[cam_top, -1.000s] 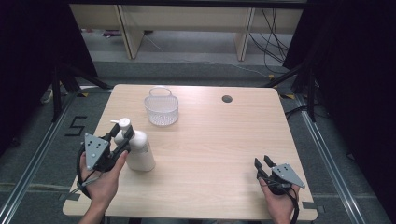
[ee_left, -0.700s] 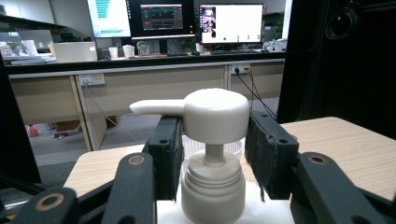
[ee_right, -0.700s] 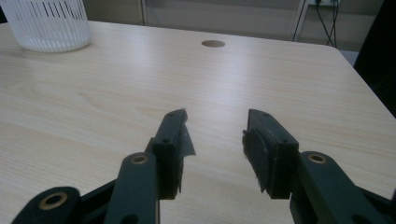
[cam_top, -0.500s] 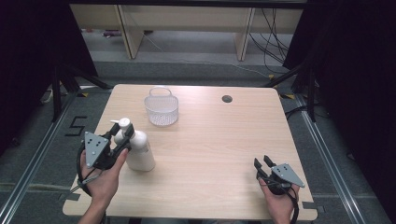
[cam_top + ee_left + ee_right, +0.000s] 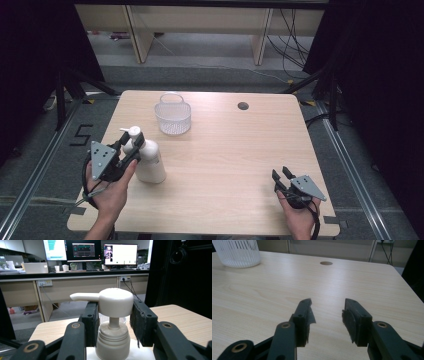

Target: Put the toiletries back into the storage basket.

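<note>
A white pump bottle (image 5: 150, 162) stands upright near the table's left edge. My left gripper (image 5: 131, 142) reaches it from the left at the height of its top. In the left gripper view the two black pads (image 5: 91, 322) sit on either side of the pump head (image 5: 115, 301) and touch it. These jaws have just been closing a little with the pump head between them. My right gripper (image 5: 281, 174) rests low over the table's front right corner. Its jaws stand open over bare wood in the right gripper view (image 5: 327, 310), with nothing between them.
A white slatted basket (image 5: 173, 119) stands at the back of the table (image 5: 225, 150), behind the bottle, and appears far left in the right gripper view (image 5: 238, 252). A round cable hole (image 5: 243, 106) lies at the back right. Desks with monitors stand beyond the table.
</note>
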A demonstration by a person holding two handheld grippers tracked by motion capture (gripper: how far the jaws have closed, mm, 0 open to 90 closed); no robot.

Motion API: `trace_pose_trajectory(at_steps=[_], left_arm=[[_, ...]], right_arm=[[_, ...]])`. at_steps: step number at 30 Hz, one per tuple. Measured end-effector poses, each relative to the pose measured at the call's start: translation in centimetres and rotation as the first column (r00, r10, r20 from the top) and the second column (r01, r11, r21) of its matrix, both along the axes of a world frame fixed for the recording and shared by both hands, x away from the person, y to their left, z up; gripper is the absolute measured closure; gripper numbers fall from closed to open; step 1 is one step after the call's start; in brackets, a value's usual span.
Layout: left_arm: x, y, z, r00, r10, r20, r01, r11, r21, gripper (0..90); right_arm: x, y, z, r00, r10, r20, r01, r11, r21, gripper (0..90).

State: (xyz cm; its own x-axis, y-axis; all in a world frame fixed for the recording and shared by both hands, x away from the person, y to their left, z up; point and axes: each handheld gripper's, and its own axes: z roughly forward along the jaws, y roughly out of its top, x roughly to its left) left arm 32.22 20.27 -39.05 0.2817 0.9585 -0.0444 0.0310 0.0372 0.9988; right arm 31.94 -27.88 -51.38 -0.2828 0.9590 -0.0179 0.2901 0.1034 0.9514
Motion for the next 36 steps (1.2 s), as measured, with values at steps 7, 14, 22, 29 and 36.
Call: trace_pose_trajectory(at_steps=[7, 14, 22, 29, 36], left_arm=[[0.0, 0.0, 0.9, 0.9998, -0.007, 0.02, 0.008, 1.0, -0.003, 58.9], [0.1, 0.0, 1.6, 0.9994, -0.012, 0.032, 0.012, 0.9999, -0.005, 58.9], [0.4, 0.0, 2.4, 0.9986, -0.015, 0.051, 0.015, 0.9999, -0.003, 59.0], [0.8, -0.2, 3.0, 0.9979, -0.021, 0.062, 0.021, 0.9998, -0.005, 59.0], [1.1, -0.4, 3.5, 0.997, -0.028, 0.073, 0.028, 0.9996, -0.004, 59.0]], right_arm=[[-0.1, 0.1, 0.0, 0.9999, -0.003, -0.011, 0.003, 1.0, 0.016, 57.7], [0.0, 0.1, 0.0, 1.0, -0.002, -0.007, 0.002, 1.0, 0.018, 57.7], [0.0, 0.1, 0.0, 1.0, -0.002, -0.007, 0.002, 1.0, 0.018, 57.7], [-0.1, 0.1, 0.0, 1.0, -0.003, -0.009, 0.003, 1.0, 0.019, 57.7], [-0.1, 0.1, 0.0, 1.0, 0.0, -0.008, 0.0, 1.0, 0.02, 57.7]])
